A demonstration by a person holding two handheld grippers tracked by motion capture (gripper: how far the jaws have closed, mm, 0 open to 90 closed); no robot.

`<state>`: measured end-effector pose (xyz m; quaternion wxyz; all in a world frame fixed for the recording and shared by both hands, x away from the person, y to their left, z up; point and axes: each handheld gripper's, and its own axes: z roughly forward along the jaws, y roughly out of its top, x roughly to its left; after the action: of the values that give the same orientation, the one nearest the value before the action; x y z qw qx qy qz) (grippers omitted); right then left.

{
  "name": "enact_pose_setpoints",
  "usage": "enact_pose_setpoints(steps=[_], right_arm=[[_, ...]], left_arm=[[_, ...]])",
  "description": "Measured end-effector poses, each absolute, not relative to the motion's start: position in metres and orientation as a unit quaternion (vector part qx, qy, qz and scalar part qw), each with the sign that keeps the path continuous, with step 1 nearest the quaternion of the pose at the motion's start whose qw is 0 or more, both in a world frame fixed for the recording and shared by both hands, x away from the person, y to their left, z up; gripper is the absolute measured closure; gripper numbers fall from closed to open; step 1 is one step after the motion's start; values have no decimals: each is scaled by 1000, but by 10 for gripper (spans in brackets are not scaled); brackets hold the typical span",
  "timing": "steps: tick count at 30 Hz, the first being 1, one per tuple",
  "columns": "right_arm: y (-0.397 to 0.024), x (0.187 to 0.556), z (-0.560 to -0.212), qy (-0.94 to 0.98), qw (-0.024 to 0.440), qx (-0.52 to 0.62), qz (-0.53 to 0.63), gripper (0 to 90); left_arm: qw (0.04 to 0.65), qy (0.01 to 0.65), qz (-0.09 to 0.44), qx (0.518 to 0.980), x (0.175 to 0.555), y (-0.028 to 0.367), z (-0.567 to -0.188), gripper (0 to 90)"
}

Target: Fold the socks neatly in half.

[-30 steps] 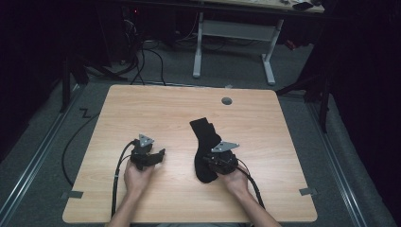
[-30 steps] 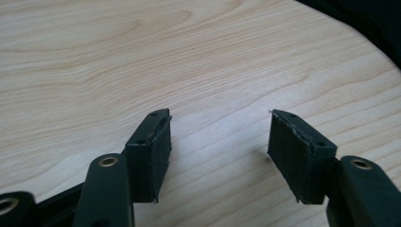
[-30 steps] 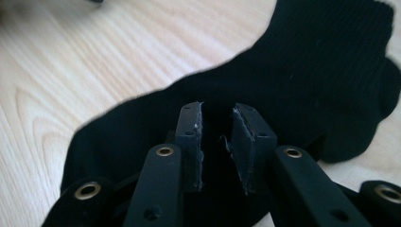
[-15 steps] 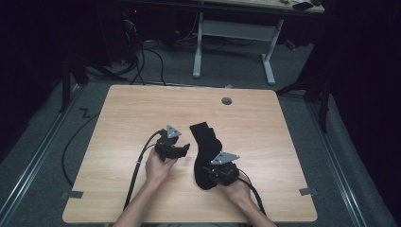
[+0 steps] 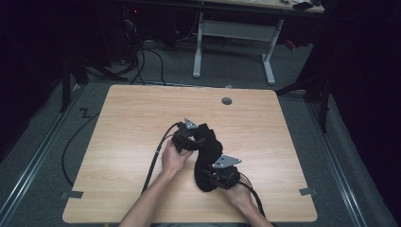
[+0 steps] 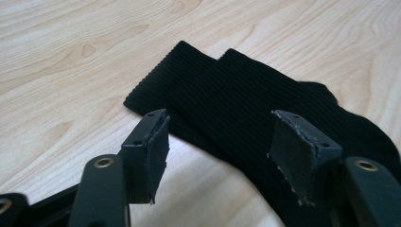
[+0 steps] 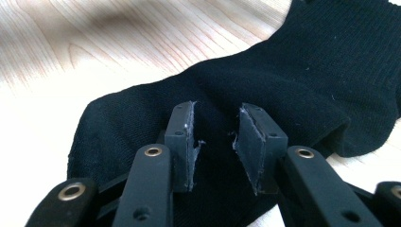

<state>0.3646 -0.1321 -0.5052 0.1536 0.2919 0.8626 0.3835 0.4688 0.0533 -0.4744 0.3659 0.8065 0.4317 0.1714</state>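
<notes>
The table [image 5: 142, 123] is overlooked from high at the person's side, facing forward and down, while the black sock [image 6: 246, 109], seemingly a layered pair, is viewed close and low by both gripper views.

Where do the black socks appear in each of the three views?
High view: black socks lie at table centre, between the two grippers.
Left gripper view: ribbed cuffs, upper centre and right, beyond the jaws.
Right gripper view: foot end, across centre and upper right.
Shared landmark: the light wooden table.
</notes>
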Motion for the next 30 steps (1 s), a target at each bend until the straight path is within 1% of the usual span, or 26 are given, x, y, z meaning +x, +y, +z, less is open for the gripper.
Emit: enact_pose_setpoints(steps=[8,11,16,23,27,29,30], right_arm=[[-134,364,-507,860,153,291,390,661],[-134,364,-507,861,152,291,389,661],[-134,362,-506,864,147,289,385,662],[-134,356,-505,868,143,284,382,663],[-135,357,-505,868,140,284,383,664],[-135,356,-505,868,140,284,382,664],[-135,357,-505,868,140,283,383,664]], left_arm=[[356,430,178,810,484,38,-475,371],[355,441,168,807,490,37,-479,376],[346,438,166,813,495,32,-483,374],[330,424,167,827,493,26,-488,413],[328,424,164,828,494,30,-487,495],[327,421,162,830,494,30,-487,578],[326,419,161,832,494,30,-487,606]])
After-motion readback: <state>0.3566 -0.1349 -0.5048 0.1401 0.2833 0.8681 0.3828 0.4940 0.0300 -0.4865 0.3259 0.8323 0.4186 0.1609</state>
